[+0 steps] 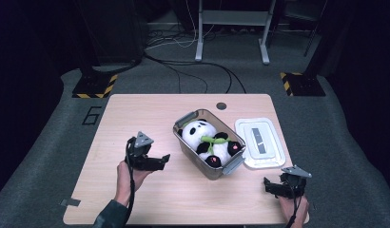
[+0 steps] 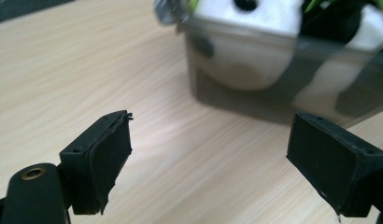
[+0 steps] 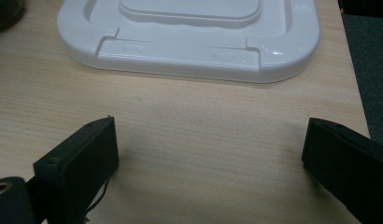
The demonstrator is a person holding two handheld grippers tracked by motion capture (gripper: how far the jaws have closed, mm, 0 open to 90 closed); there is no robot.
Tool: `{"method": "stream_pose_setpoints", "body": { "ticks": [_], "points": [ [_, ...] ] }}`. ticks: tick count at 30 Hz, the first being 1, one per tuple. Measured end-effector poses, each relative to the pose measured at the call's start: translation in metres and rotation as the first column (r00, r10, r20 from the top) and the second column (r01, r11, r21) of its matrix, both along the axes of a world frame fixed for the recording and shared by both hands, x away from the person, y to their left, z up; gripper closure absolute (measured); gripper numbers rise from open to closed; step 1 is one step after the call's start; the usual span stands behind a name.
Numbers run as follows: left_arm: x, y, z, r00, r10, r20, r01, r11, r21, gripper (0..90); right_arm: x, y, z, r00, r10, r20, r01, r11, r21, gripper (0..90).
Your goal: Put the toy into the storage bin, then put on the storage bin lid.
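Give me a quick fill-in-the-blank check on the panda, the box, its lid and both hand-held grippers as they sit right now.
1. The panda plush lies inside the clear ____.
2. The white lid lies flat on the table, to the ____ of the box in the high view.
3. The left hand-held gripper has its jaws ____, with nothing between them.
4. The right hand-held gripper points at the white ____.

Missing words: box; right; open; lid

Plush panda (image 1: pixel 209 141) on its back inside clear uncovered bin (image 1: pixel 185 147); white lid (image 1: pixel 259 142) flat just beside
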State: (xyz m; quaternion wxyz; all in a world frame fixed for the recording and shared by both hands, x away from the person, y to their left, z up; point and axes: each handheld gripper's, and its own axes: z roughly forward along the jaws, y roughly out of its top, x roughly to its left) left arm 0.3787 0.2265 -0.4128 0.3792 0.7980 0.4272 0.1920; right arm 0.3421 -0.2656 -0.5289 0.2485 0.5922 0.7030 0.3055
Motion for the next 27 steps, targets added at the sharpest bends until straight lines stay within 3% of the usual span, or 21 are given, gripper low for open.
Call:
{"method": "stream_pose_setpoints", "body": {
  "ticks": [6,10,12,17,23,25,27],
  "points": [
    [-0.011,0.025,-0.031,0.9966,0.077,-0.027,-0.077,0.9970,0.001,12.3,0.000,0.000,0.000,1.0000,0.002,0.000,-0.002,1.000,-0.001,3.1],
    [-0.017,0.042,-0.057,0.9886,0.140,-0.056,-0.139,0.9902,0.013,10.1,0.000,0.000,0.000,1.0000,0.001,-0.001,-0.001,1.000,-0.002,3.1],
    [-0.020,0.048,-0.071,0.9849,0.164,-0.055,-0.162,0.9861,0.038,9.0,0.000,0.000,0.000,1.0000,0.003,0.001,-0.003,1.000,-0.003,2.9],
    [-0.025,0.058,-0.098,0.9705,0.231,-0.070,-0.228,0.9725,0.047,6.5,0.000,0.000,0.000,0.9999,0.015,-0.002,-0.015,1.000,-0.008,2.3],
    [-0.021,0.057,-0.109,0.9691,0.236,-0.072,-0.230,0.9700,0.078,3.9,0.001,-0.002,0.004,0.9990,0.042,-0.013,-0.042,0.999,0.016,1.5],
    [-0.019,0.057,-0.113,0.9674,0.241,-0.079,-0.235,0.9692,0.074,2.5,0.001,-0.002,0.008,0.9991,0.043,0.002,-0.043,0.999,0.011,1.6],
    [-0.018,0.057,-0.117,0.9656,0.253,-0.060,-0.250,0.9667,0.056,1.4,0.003,-0.002,0.014,0.9987,0.049,0.014,-0.049,0.999,0.010,1.6]
  ]
}}
